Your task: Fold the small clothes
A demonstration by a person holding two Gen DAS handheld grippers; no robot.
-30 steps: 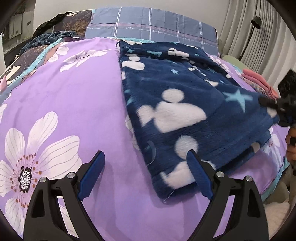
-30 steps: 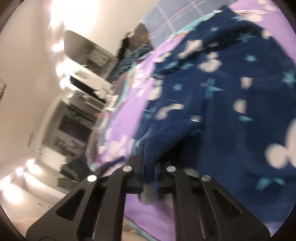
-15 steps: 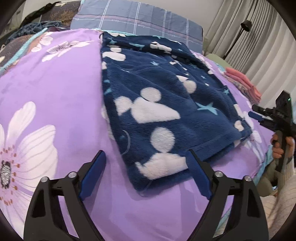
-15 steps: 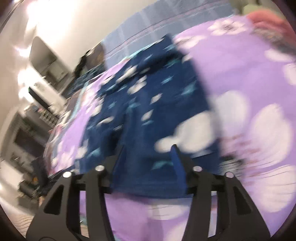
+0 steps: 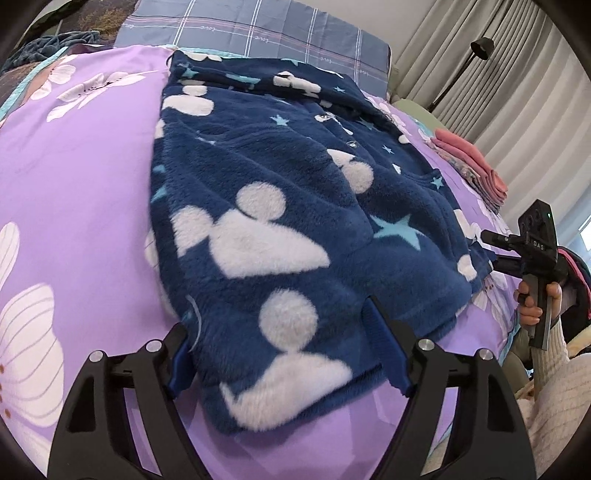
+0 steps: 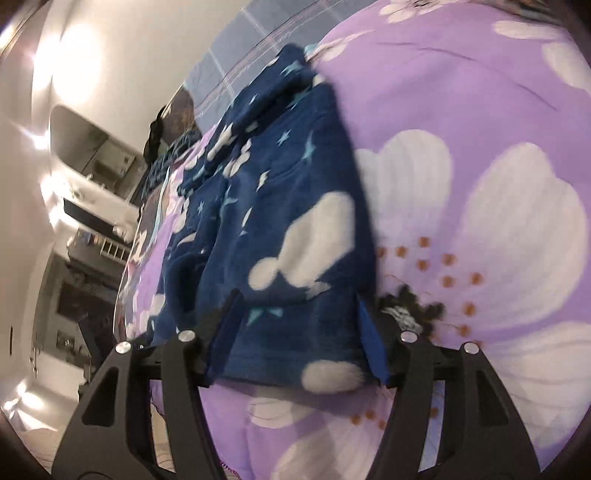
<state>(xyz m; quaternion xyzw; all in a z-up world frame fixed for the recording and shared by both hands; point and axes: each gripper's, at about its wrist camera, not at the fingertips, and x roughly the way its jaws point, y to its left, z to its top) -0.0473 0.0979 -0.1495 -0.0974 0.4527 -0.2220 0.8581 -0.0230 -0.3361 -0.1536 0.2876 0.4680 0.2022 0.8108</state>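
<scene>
In your left wrist view, one navy fleece garment (image 5: 280, 221) lies on the purple floral bedspread (image 5: 74, 177), and it is the landmark for everything else. Your left gripper (image 5: 284, 354) stands wide open with the garment's near hem corner between its two blue pads; neither pad is pressed closed on the cloth, so it holds nothing yet. Both sides of the garment look already folded in toward the middle, judging by the layered edges and the sleeve panel lying on top. What seems left is the lengthwise fold, bringing the near hem up toward the collar end. Beyond the garment's far end sits one checked pillow (image 5: 258, 29). Off its right side, near the bed edge, lies one stack of pink folded clothes (image 5: 469, 162). Your right gripper (image 5: 495, 251) is at the garment's right near corner, with your right hand (image 5: 535, 306) on its handle.

In your right wrist view, the picture is tilted and a little blurred. Your right gripper (image 6: 295, 332) is also spread wide, its two pads straddling the hem edge of the same garment (image 6: 284, 221), apparently without clamping it. So count one garment, two open grippers, each set at a near corner.
</scene>
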